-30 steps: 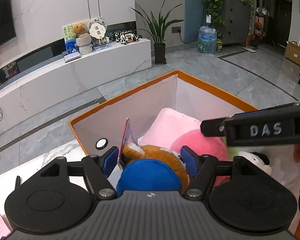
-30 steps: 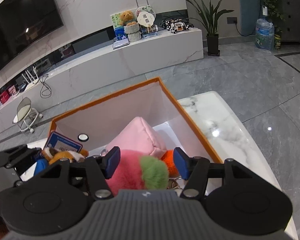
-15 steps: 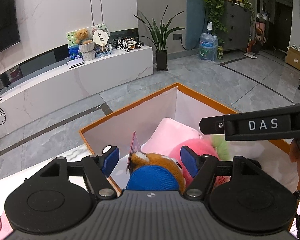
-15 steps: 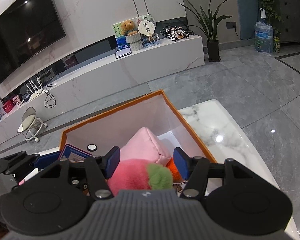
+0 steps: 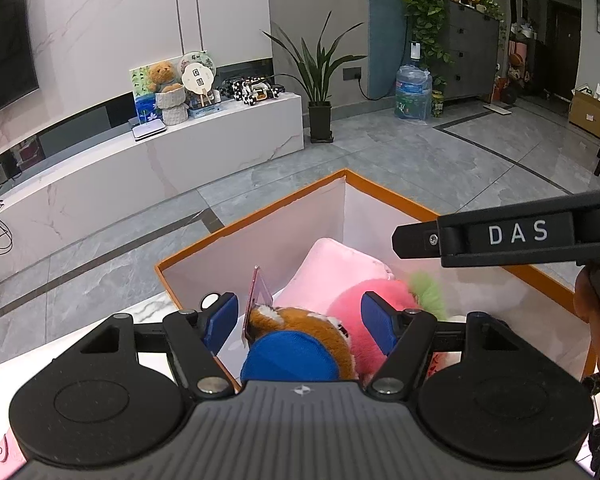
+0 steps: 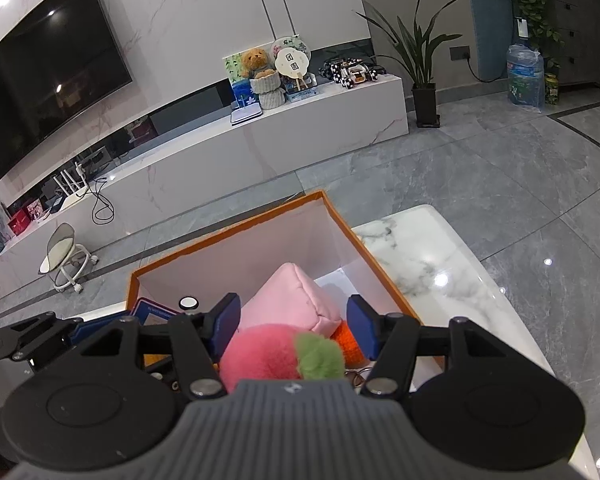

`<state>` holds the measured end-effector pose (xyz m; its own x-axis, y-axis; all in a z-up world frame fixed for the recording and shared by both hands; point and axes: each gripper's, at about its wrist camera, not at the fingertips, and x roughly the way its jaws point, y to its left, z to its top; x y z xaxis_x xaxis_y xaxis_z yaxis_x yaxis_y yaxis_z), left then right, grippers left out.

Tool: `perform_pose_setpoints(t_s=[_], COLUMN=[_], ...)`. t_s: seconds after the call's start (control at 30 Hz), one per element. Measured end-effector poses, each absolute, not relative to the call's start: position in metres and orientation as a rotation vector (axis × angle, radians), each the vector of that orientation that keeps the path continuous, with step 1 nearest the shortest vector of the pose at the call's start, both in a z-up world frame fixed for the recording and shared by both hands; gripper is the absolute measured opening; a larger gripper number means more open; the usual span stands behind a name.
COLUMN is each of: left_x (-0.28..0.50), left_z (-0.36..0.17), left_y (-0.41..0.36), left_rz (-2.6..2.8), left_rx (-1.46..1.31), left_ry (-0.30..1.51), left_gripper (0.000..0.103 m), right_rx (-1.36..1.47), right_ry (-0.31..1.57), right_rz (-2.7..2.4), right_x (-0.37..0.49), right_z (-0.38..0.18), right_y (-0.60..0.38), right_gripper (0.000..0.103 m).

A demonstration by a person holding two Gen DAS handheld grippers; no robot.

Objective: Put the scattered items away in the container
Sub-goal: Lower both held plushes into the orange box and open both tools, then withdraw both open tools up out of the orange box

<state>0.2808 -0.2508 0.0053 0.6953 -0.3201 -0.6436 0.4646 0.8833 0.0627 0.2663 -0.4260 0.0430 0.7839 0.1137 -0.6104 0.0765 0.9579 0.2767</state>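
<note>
Left gripper: jaws apart, blue pads wide, nothing clamped; poised above the near left part of the box.

Right gripper: jaws apart, nothing clamped; poised above the box's near middle. From the left wrist view its black side, lettered "DAS", crosses the right of the frame, with part of a hand behind it.

Plush toy, brown and white with a blue part: lying in the box, just below the left gripper, not touched by the pads.

Card, pink edge: standing tilted in the box, against the plush toy's far side.

Pink fuzzy ball with a green tuft: in the box, beside the plush toy, directly under the right gripper.

Orange item: in the box, partly hidden, touching the ball's right side.

Pink cushion: in the box, beyond the ball, leaning towards the far wall.

Box, orange rim and pale inner walls: open-topped, resting on the white marbled surface.

Beyond: grey tiled floor; long white cabinet bearing a teddy bear; potted plant; wall-hung television.
</note>
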Motion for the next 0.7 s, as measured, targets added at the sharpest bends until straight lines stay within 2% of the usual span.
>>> perform_pose_setpoints(t_s=[0.7], left_x=[0.255], left_z=[0.04], left_y=[-0.217], left_rz=[-0.406], left_rx=[0.218], left_ry=[0.613], left_gripper=[0.08], right_rx=[0.282], right_ry=[0.622], right_rz=[0.046], right_x=[0.251], right_z=[0.074], right_y=[-0.402], right_gripper=[0.062])
